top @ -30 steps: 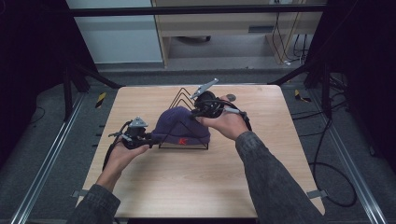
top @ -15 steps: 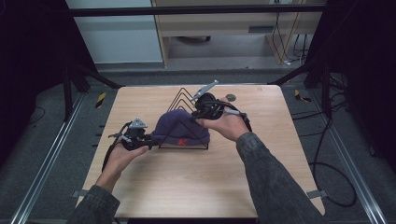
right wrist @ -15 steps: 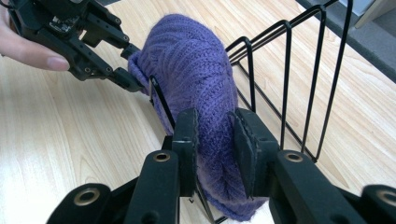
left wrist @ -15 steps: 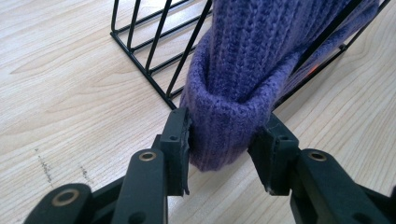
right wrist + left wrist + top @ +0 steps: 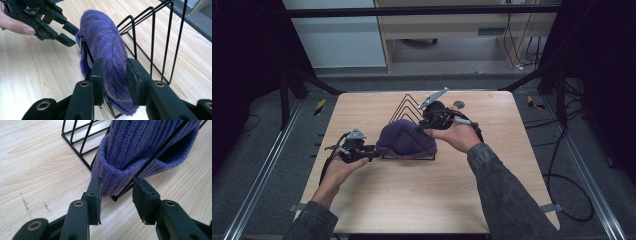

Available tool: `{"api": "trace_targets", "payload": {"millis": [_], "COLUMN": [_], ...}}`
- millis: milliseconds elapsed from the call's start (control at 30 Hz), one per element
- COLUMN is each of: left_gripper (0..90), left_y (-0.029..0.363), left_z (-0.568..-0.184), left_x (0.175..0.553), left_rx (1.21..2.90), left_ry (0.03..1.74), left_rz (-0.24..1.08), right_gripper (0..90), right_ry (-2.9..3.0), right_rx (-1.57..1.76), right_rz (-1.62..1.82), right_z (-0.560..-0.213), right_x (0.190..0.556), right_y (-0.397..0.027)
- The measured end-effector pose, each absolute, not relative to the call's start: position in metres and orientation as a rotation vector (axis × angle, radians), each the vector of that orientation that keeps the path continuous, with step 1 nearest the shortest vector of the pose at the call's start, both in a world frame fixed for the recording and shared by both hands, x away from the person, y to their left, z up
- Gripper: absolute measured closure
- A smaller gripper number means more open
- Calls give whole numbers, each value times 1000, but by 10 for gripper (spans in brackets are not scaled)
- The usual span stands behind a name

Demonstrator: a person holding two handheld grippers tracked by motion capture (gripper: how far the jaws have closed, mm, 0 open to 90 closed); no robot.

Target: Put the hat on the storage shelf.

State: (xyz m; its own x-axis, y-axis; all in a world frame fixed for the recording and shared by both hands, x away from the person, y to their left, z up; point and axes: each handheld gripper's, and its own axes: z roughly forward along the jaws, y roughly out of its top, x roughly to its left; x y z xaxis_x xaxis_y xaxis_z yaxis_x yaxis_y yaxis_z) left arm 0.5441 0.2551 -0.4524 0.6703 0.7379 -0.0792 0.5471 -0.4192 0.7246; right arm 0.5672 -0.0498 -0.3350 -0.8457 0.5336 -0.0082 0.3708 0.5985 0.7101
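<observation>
In the left gripper view, the left gripper (image 5: 117,195) is rising from the bottom centre of the frame, its jaws standing a little apart around the folded brim of the purple knit beanie (image 5: 140,147). The left pad is touching or just beside the knit, the right pad is standing clear of it, so nothing is clamped. In the right gripper view, the right gripper (image 5: 115,76) is likewise sitting at the bottom centre, and its jaws have just been opening; the beanie's crown is lying between them, whether the pads are pressing it I cannot tell.

Farther up in both frames, the beanie is draping over the black wire rack (image 5: 152,37), whose loops are climbing toward the upper right of the right gripper view. In the high view, rack and beanie are sitting at the centre of the wooden table (image 5: 412,200), between both hands.
</observation>
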Motion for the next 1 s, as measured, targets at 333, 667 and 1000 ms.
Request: {"api": "trace_targets", "payload": {"millis": [333, 667, 1000], "left_gripper": [493, 126, 46], "left_y": [260, 268, 296], "left_z": [-453, -454, -469], "left_x": [538, 518, 498], "left_rx": [2125, 2103, 2047], "left_ry": [996, 1081, 1185], "left_rz": [359, 474, 479], "right_gripper": [551, 248, 130], "right_ry": [2581, 2420, 2273], "right_rx": [766, 851, 1022], "right_rz": [1094, 1129, 1169], "right_z": [-332, -321, -337], "right_x": [563, 554, 516], "right_y": [-52, -70, -128]}}
